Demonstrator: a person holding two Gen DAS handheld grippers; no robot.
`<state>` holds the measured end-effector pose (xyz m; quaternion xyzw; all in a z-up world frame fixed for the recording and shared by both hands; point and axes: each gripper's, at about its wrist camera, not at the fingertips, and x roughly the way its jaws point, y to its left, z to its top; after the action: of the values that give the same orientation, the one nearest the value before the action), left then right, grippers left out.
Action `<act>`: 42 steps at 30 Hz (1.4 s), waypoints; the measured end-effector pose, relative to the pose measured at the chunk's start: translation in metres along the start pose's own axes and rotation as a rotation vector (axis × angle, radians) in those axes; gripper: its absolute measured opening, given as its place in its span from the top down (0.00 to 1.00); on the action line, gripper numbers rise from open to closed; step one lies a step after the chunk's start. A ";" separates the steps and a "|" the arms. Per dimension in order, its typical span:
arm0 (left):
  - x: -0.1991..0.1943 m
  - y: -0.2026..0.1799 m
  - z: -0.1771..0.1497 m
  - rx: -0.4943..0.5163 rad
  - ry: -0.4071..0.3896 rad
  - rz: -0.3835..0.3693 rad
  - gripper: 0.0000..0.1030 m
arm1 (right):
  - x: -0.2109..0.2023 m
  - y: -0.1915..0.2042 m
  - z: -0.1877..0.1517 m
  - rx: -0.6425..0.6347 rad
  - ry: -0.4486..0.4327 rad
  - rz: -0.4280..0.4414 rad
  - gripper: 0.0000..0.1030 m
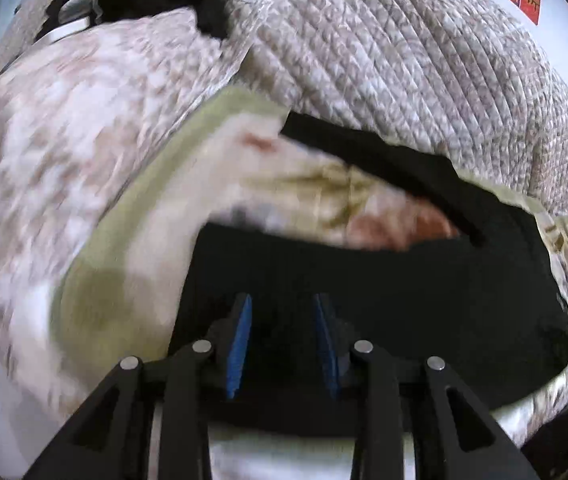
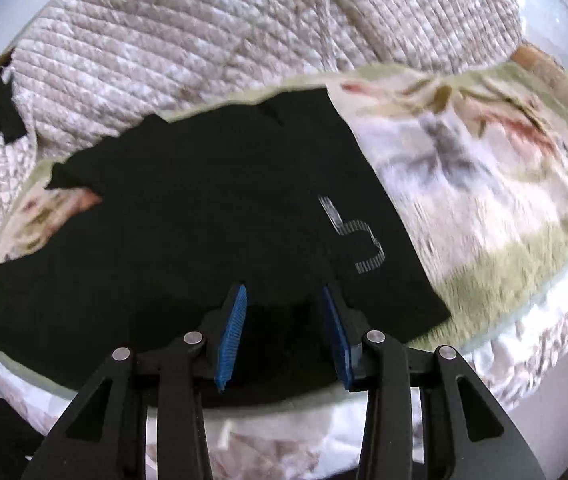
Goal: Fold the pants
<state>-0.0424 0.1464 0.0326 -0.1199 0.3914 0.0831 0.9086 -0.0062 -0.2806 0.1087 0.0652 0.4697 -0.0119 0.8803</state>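
Lying spread across the floral-printed bedsheet point(image 2: 484, 168), the black fabric pants point(image 2: 204, 220) stretch out below the quilted beige blanket point(image 2: 204, 40); left gripper point(image 1: 282, 304) hovers over the dark cloth with blue pads parted, holding nothing; right gripper point(image 2: 284, 296) likewise gapes wide, beside a grey logo point(image 2: 358, 236).

Parted left tongs point(image 1: 282, 312) over black pants point(image 1: 384, 280) on floral bedsheet point(image 1: 156, 240)

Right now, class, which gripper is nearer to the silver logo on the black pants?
Right. The right gripper sits open just below the silver logo; the left gripper is over plain black pants, logo unseen there.
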 end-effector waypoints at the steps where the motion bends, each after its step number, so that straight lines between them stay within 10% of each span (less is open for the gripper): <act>1: 0.013 0.000 0.011 -0.004 0.013 0.011 0.67 | 0.006 0.001 0.006 0.001 0.003 0.015 0.62; 10: 0.053 0.011 0.022 -0.025 0.074 0.081 0.65 | 0.054 -0.014 0.018 0.026 0.090 -0.047 0.62; 20: 0.022 -0.050 0.023 0.099 0.002 0.005 0.41 | 0.036 0.012 0.025 -0.032 0.029 0.038 0.55; 42: 0.079 -0.118 0.108 0.305 0.031 -0.139 0.29 | 0.081 0.069 0.112 -0.356 0.069 0.190 0.40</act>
<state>0.1153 0.0688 0.0647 -0.0088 0.4041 -0.0421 0.9137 0.1372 -0.2232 0.1100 -0.0470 0.4860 0.1567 0.8585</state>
